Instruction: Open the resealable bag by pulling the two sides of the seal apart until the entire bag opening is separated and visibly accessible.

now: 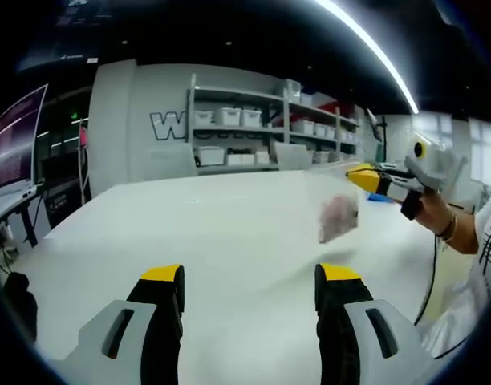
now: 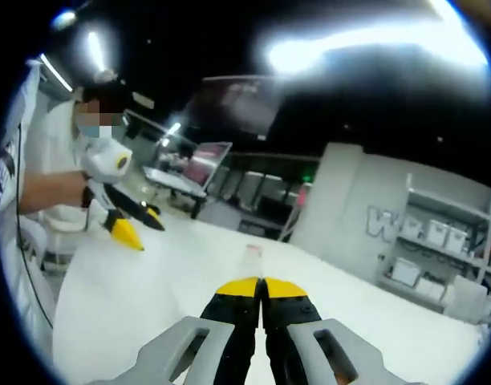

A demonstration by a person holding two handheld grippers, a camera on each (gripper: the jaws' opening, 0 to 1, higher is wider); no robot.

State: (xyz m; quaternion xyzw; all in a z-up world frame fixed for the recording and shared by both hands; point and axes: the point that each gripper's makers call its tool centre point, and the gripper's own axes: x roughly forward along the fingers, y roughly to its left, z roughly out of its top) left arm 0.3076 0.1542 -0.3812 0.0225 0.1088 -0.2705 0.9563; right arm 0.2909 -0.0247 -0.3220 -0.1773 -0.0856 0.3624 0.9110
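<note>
Left gripper view has the right gripper (image 1: pixel 364 178) pinching the clear bag (image 1: pixel 338 215) up off the table (image 1: pixel 189 233). The left gripper (image 1: pixel 249 281) sits wide open, so it probably wants the loose seal side, gripped near the top.

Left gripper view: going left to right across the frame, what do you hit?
Laptop → shelving unit with white bins → clear resealable bag hanging above the table → right tongs gripping it → the person's hand.
</note>
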